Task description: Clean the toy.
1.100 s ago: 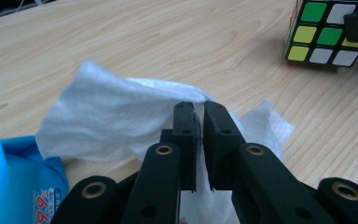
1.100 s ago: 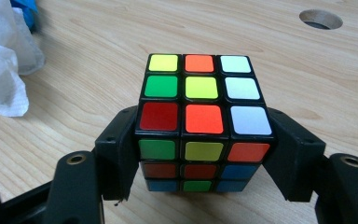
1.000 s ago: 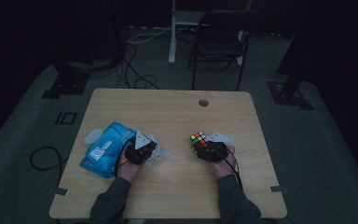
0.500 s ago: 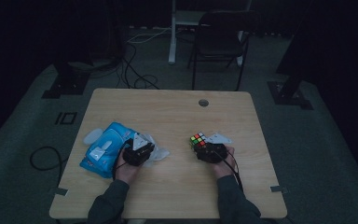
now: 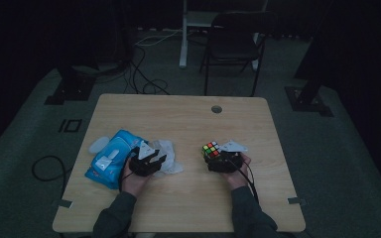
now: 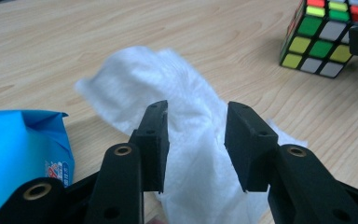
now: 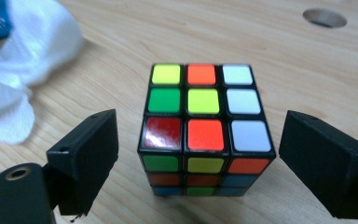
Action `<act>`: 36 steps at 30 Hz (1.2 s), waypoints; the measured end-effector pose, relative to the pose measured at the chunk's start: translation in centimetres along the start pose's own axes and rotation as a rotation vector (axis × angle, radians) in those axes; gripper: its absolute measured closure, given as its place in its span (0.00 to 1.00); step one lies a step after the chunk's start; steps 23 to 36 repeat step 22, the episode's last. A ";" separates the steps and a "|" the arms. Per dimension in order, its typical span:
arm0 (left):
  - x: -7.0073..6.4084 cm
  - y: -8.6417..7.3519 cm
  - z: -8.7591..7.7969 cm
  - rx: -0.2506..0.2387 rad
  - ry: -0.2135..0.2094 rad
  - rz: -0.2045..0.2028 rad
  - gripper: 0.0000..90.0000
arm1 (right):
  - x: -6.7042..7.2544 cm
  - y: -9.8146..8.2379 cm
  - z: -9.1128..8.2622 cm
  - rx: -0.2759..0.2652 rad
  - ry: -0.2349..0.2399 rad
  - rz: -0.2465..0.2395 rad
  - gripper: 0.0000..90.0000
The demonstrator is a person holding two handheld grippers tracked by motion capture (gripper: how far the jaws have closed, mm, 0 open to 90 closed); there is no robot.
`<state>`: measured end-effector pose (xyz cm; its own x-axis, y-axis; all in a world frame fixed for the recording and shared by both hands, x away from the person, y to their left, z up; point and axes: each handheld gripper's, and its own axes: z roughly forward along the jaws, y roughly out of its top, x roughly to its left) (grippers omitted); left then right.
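A scrambled colour cube (image 7: pixel 205 130) stands on the wooden table (image 7: pixel 270 51) between the jaws of my right gripper (image 7: pixel 200 123). Those jaws have just been opening, and a gap shows on each side of the cube. In the high view the cube (image 5: pixel 211 149) sits just ahead of the right gripper (image 5: pixel 214 156). My left gripper (image 6: pixel 196 112) hangs over a crumpled white tissue (image 6: pixel 186 88). Its jaws have just been opening too, and the tissue lies loose between them. The left gripper (image 5: pixel 158 158) is beside the tissue (image 5: pixel 171 163).
A blue wipes pack (image 5: pixel 110 161) lies at the left of the left hand, with a small white oval piece (image 5: pixel 98 145) next to it. A cable hole (image 5: pixel 217 108) sits near the table's far edge. A dark chair (image 5: pixel 238 44) stands beyond the table.
Both hands, the cube and the tissue keep their places on the table. The dark high view is too small to show any movement of the jaws.
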<state>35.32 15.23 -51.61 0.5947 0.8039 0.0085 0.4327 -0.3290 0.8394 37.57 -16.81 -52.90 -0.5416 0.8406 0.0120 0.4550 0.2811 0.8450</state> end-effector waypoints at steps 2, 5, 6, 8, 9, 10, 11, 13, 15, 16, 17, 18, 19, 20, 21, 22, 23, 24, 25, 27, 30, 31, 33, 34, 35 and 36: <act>0.0 0.2 -0.3 -0.010 -0.006 -0.002 0.64 | -0.1 0.2 -0.3 -0.016 0.006 0.001 0.13; -0.1 0.4 -0.6 -0.019 -0.006 -0.002 0.62 | -0.1 0.3 -0.8 -0.038 0.010 -0.002 0.13; -0.1 0.5 -0.8 -0.021 -0.007 -0.004 0.60 | -0.1 0.4 -0.9 -0.043 0.016 0.001 0.13; -0.1 0.6 -1.0 -0.020 -0.014 -0.008 0.60 | -0.1 0.5 -1.2 -0.055 0.014 -0.002 0.13; -0.1 0.7 -1.1 -0.020 -0.019 -0.007 0.60 | -0.1 0.5 -1.3 -0.059 0.014 -0.001 0.13; -0.1 0.8 -1.2 -0.021 -0.021 -0.005 0.60 | 0.0 0.6 -1.4 -0.064 0.015 -0.002 0.14; -0.1 0.8 -1.4 -0.021 -0.025 -0.004 0.60 | -0.1 0.6 -1.4 -0.067 0.016 -0.004 0.14; -0.1 0.9 -1.6 -0.021 -0.032 -0.001 0.59 | -0.1 0.7 -1.6 -0.074 0.020 -0.001 0.14; 0.0 1.0 -1.7 -0.017 -0.040 -0.008 0.59 | -0.2 0.7 -1.7 -0.078 0.019 0.001 0.15; 0.0 1.0 -1.8 -0.016 -0.043 -0.011 0.58 | -0.2 0.7 -1.7 -0.082 0.020 0.004 0.15; 0.0 1.1 -1.8 -0.015 -0.045 -0.016 0.57 | -0.2 0.7 -1.8 -0.083 0.018 0.004 0.15; 0.1 1.1 -1.9 -0.013 -0.046 -0.017 0.57 | -0.3 0.8 -1.8 -0.087 0.020 0.006 0.15; 0.1 1.1 -2.0 -0.013 -0.045 -0.018 0.57 | -0.3 0.8 -1.9 -0.087 0.021 0.008 0.15; 0.1 1.1 -2.0 -0.012 -0.046 -0.017 0.57 | -0.3 0.9 -2.0 -0.087 0.020 0.010 0.15; 0.1 1.1 -2.1 -0.013 -0.046 -0.018 0.56 | -0.3 0.9 -2.0 -0.091 0.017 0.006 0.15; 0.1 1.1 -2.2 -0.016 -0.045 -0.019 0.56 | -0.3 1.0 -2.1 -0.095 0.021 0.004 0.15; 0.1 1.1 -2.2 -0.016 -0.045 -0.019 0.56 | -0.3 1.0 -2.1 -0.095 0.021 0.004 0.15; 0.1 1.1 -2.2 -0.016 -0.045 -0.019 0.56 | -0.3 1.0 -2.1 -0.095 0.021 0.004 0.15; 0.1 1.1 -2.2 -0.016 -0.045 -0.019 0.56 | -0.3 1.0 -2.1 -0.095 0.021 0.004 0.15; 0.1 1.1 -2.2 -0.016 -0.045 -0.019 0.56 | -0.3 1.0 -2.1 -0.095 0.021 0.004 0.15; 0.1 1.1 -2.2 -0.016 -0.045 -0.019 0.56 | -0.3 1.0 -2.1 -0.095 0.021 0.004 0.15; 0.1 1.1 -2.2 -0.016 -0.045 -0.019 0.56 | -0.3 1.0 -2.1 -0.095 0.021 0.004 0.15; 0.1 1.1 -2.2 -0.016 -0.045 -0.019 0.56 | -0.3 1.0 -2.1 -0.095 0.021 0.004 0.15; 0.1 1.1 -2.2 -0.016 -0.045 -0.019 0.56 | -0.3 1.0 -2.1 -0.095 0.021 0.004 0.15; 0.1 1.1 -2.2 -0.016 -0.045 -0.019 0.56 | -0.3 1.0 -2.1 -0.095 0.021 0.004 0.15; 0.1 1.1 -2.2 -0.016 -0.045 -0.019 0.56 | -0.3 1.0 -2.1 -0.095 0.021 0.004 0.15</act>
